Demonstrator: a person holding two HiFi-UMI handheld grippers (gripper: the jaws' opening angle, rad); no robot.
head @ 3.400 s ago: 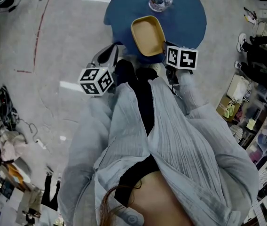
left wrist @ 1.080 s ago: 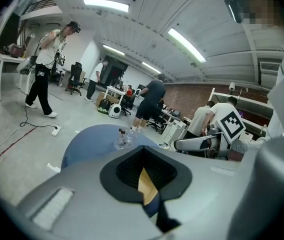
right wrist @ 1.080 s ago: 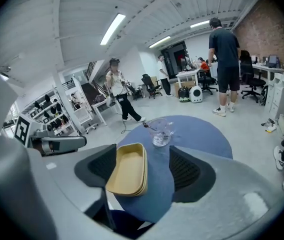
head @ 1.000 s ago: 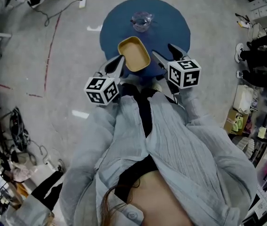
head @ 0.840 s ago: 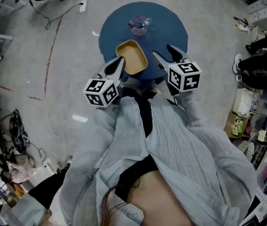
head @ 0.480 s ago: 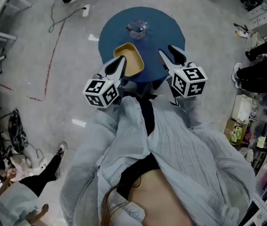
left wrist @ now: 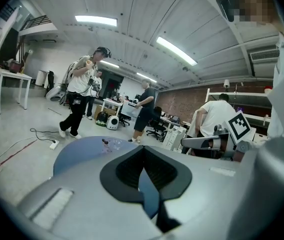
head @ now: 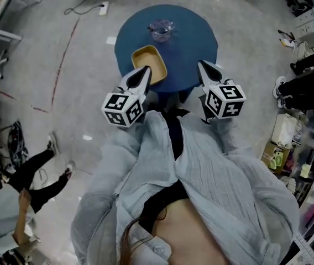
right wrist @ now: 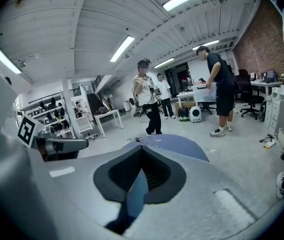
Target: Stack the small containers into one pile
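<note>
The left gripper (left wrist: 143, 150) has its jaws pressed together on nothing. The right gripper's (right wrist: 141, 150) jaws have just been closing and now meet, also on nothing. Both hover over the near edge of a round blue table (head: 195, 37). A tan container (head: 148, 65) sits near-left, and a small clear container (head: 161, 28) stands apart at the far side. These two are not piled; whether the clear one is several nested, I cannot tell.

Our right gripper (head: 205, 67) has just been closing its jaws, now together on nothing; the yellow container (head: 148, 63) lies further onto the blue table (head: 195, 32), and a passer-by (head: 5, 225) strides in at left
</note>
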